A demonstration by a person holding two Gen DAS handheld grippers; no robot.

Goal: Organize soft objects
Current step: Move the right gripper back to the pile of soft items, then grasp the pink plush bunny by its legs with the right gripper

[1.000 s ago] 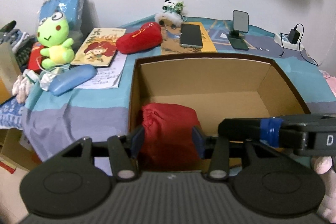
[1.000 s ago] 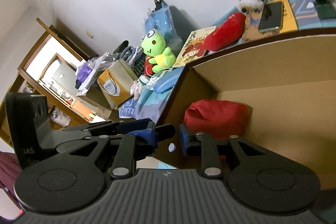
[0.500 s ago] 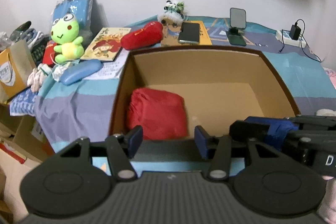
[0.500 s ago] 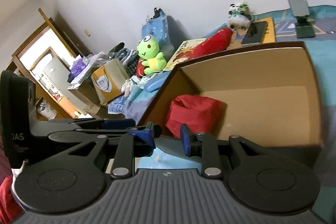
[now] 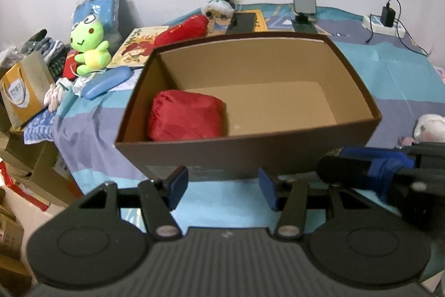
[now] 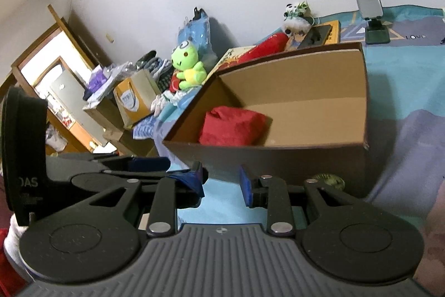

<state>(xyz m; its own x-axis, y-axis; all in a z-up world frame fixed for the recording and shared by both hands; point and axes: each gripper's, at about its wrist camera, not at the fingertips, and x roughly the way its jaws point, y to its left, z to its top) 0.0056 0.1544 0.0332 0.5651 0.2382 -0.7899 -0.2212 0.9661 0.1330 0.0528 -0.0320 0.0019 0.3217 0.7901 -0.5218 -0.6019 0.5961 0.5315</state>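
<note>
A brown cardboard box [image 5: 250,157] [image 6: 278,157] stands open on the blue bedspread. A red fabric pouch [image 5: 185,116] [image 6: 230,125] lies in its left end. My left gripper [image 5: 222,184] is open just in front of the box's near wall, with nothing between its fingers. My right gripper [image 6: 221,180] hangs close beside it on the right, jaws opening and nothing between them. A green frog plush [image 5: 89,46] [image 6: 187,68], a long red plush [image 5: 183,29] and a small panda plush [image 5: 221,0] lie behind and left of the box.
A blue glasses case [image 5: 107,81], a picture book [image 5: 136,49], a phone [image 5: 242,22], a phone stand [image 5: 304,7] and a power strip [image 5: 381,24] lie on the bed. A white plush [image 5: 429,127] sits at the right edge. A paper bag [image 5: 22,91] and cartons stand beyond the left edge.
Both grippers have drawn back out of the box toward its near side. The red pouch, earlier between the left fingers, now lies free inside the box.
</note>
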